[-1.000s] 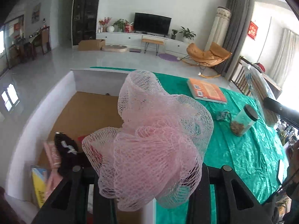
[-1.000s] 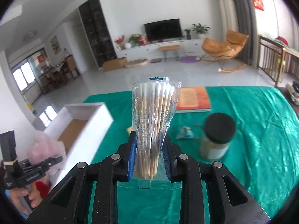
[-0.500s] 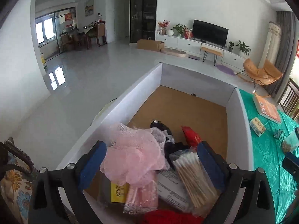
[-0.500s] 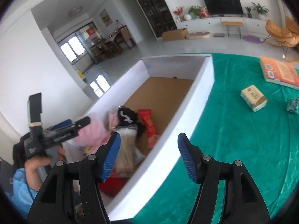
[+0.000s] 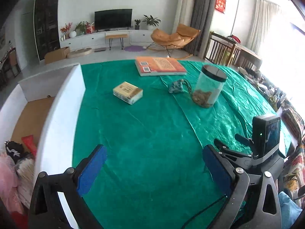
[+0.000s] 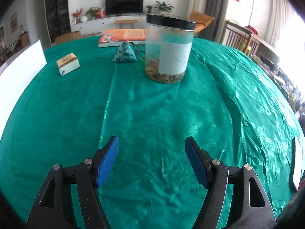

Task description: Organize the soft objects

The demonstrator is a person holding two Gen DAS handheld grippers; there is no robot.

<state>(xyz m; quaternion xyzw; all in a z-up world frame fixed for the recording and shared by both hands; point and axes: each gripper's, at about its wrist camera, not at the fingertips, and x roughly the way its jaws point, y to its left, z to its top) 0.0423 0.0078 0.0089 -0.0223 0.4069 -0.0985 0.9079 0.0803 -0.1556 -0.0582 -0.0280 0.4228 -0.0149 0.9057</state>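
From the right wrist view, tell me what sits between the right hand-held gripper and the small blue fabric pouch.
Nothing visible blocks it. The right hand-held gripper is open and empty over bare green tablecloth, and the blue fabric pouch lies ahead and left. The clear jar stands just right of the pouch, beside the path rather than across it.

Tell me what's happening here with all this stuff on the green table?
A person is tidying soft things into the white box, using a gripper in each hand. Right now the left gripper and right gripper are both open and hold nothing, above the green cloth. A pink mesh puff lies in the box. The small blue pouch, little carton, jar and orange book sit on the table.
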